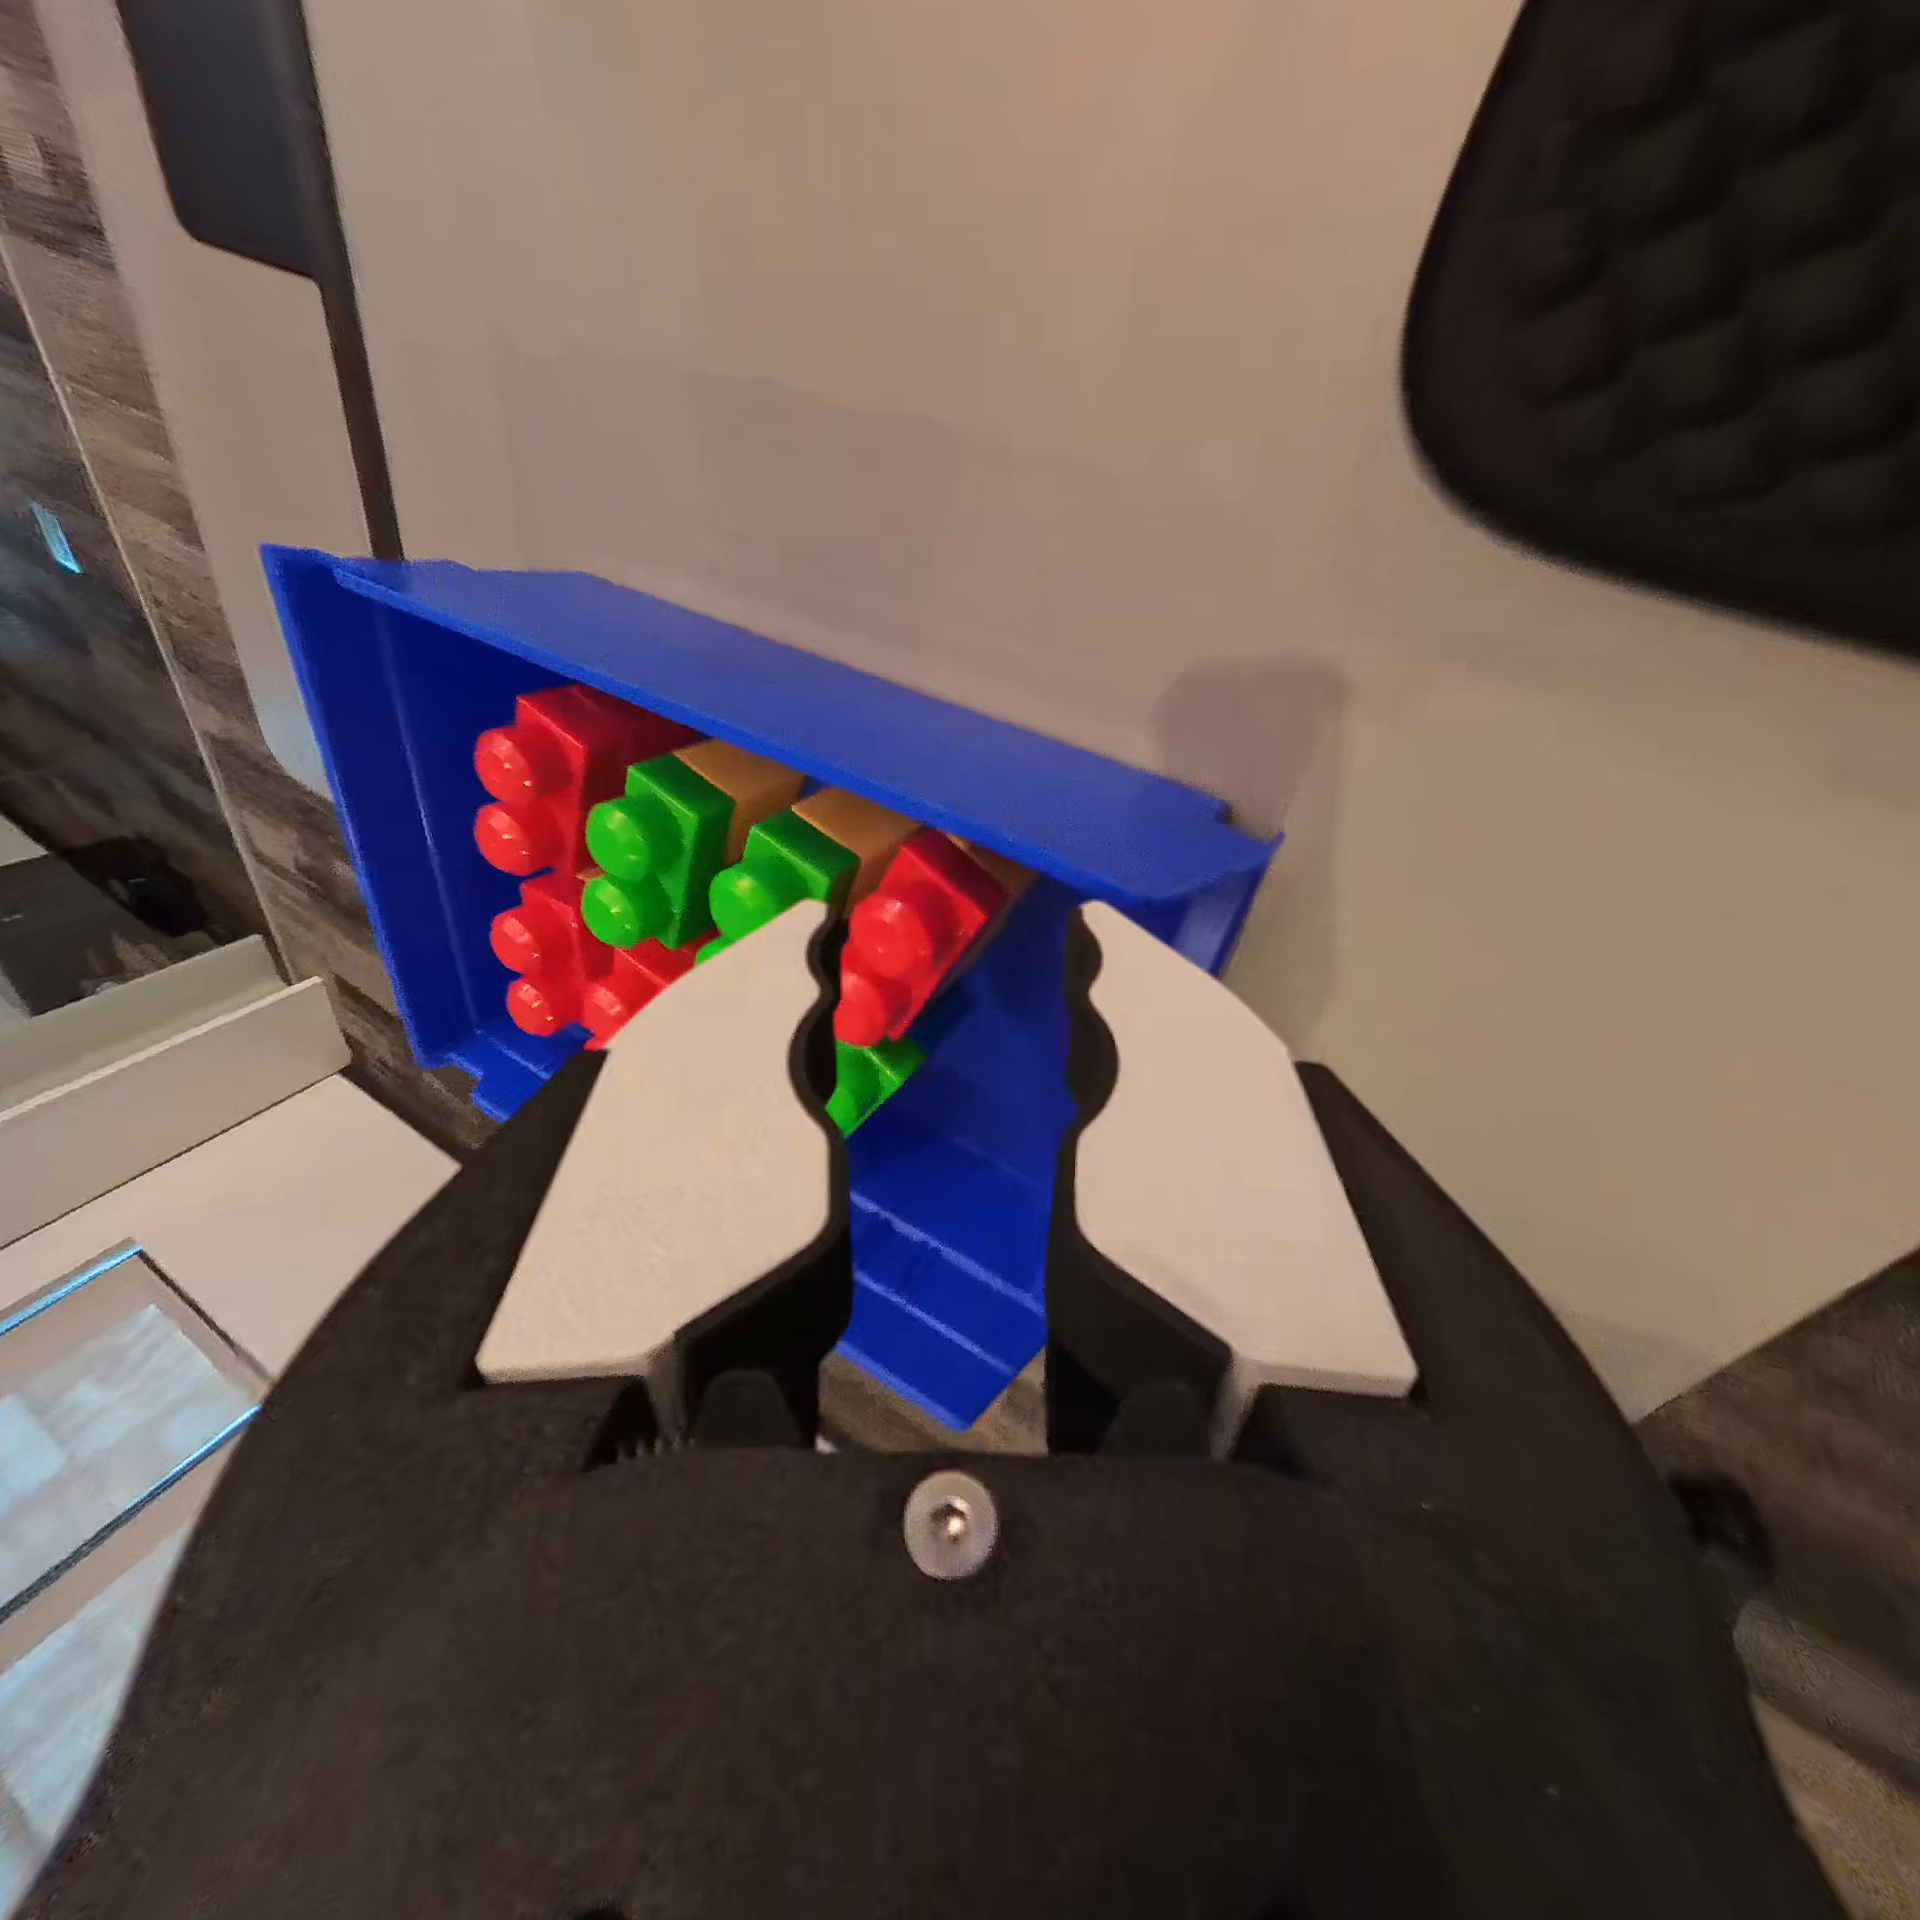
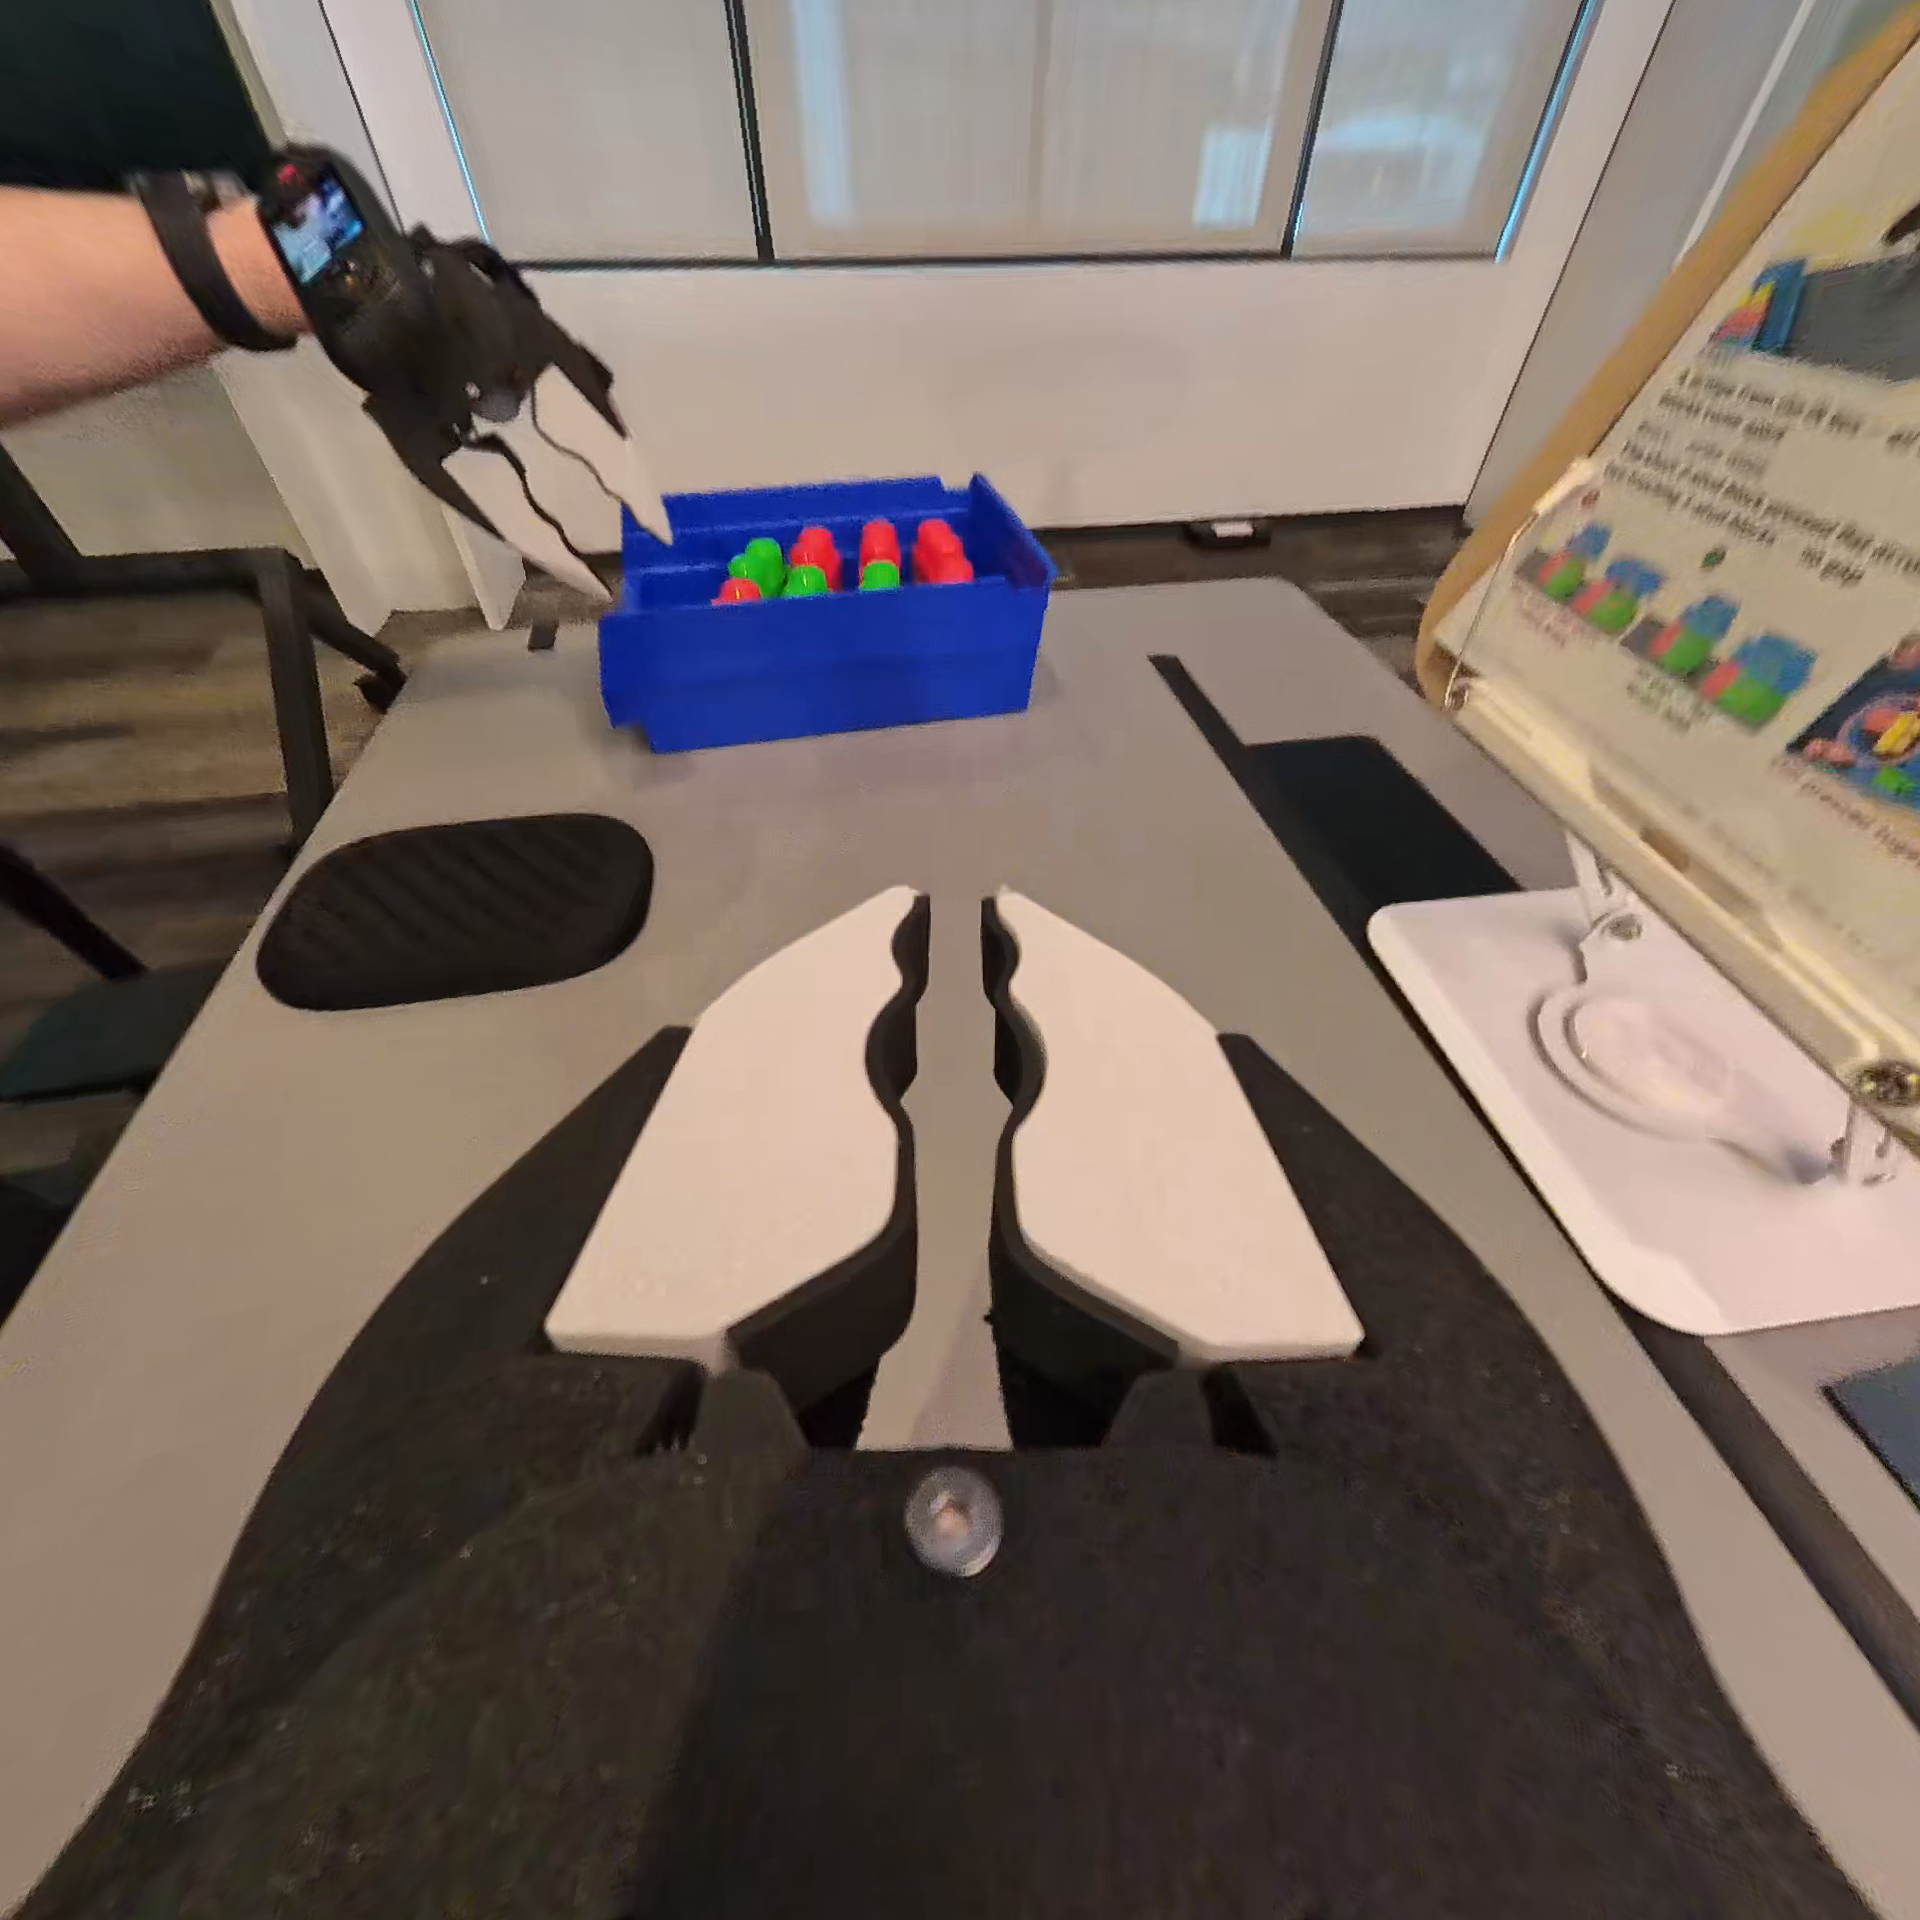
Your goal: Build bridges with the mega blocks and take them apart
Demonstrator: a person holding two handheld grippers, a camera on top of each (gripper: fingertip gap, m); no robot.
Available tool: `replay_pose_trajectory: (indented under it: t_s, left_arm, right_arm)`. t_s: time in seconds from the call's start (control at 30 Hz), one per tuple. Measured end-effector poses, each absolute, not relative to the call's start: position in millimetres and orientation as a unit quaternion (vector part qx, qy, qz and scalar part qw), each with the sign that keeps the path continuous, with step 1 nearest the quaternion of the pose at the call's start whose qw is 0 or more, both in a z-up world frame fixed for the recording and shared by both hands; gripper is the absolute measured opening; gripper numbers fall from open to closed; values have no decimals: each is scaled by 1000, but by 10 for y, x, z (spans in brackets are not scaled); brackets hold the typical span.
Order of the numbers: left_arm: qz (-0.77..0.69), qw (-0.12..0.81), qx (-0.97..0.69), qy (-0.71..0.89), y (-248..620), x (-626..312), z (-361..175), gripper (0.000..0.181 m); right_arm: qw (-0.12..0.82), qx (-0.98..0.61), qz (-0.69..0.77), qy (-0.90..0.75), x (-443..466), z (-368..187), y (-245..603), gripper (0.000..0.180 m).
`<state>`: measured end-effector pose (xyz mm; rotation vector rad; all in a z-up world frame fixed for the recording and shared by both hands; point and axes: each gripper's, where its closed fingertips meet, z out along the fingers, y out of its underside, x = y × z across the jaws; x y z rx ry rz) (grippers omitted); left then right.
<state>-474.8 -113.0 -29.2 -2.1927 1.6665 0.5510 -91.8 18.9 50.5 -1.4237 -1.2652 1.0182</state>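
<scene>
- Blocks point(image 1: 665, 842), red and green, sit packed studs-up in the blue bin point(image 2: 831, 665) at the far end of the bench point(image 2: 935, 810). Some brown ones show under them in the left wrist view.
- No bridge on the bench; we judge the build not yet started, first pick is the step in hand.
- Left hand-held gripper point(image 1: 945, 925) hangs over the bin, jaws apart, nothing between them. In the right wrist view its tips point(image 2: 623, 520) sit at the bin's left rim.
- Right hand-held gripper point(image 2: 956, 904) is low over bare bench, well apart from the bin, jaws only slightly apart and empty.
- Risk: blocks are tight against each other, so we think a finger could wedge between neighbours, or lift two at once.
- Risk: the bin looks light; a sideways pull or a finger catching the rim could drag or tip it, since the right one is not bracing it.
- Risk: round studs may slip if the grip lands on them and not on the flat sides.
- Bench is plain grey, matte; a black ribbed pad point(image 2: 457, 909) lies on the left, a dark strip point(image 2: 1340, 821) runs on the right.
- A white stand point(image 2: 1621, 1132) on the right holds a picture sheet point(image 2: 1704, 540).
- Room: windows and white wall behind, wood-look floor, chair legs at left.
</scene>
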Motion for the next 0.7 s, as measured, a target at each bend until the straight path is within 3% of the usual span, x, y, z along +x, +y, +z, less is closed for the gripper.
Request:
replay_pose_trajectory:
  t_s: [0.2, 0.7]
  left_arm:
    - [204, 117, -751, 617, -999, -5067, -437, 50]
    - [147, 96, -728, 663, -800, -5303, -980, 52]
  right_arm:
    - [449, -592, 423, -518, -942, 365, 181, 9]
    - [452, -584, 450, -501, -776, 451, 156, 9]
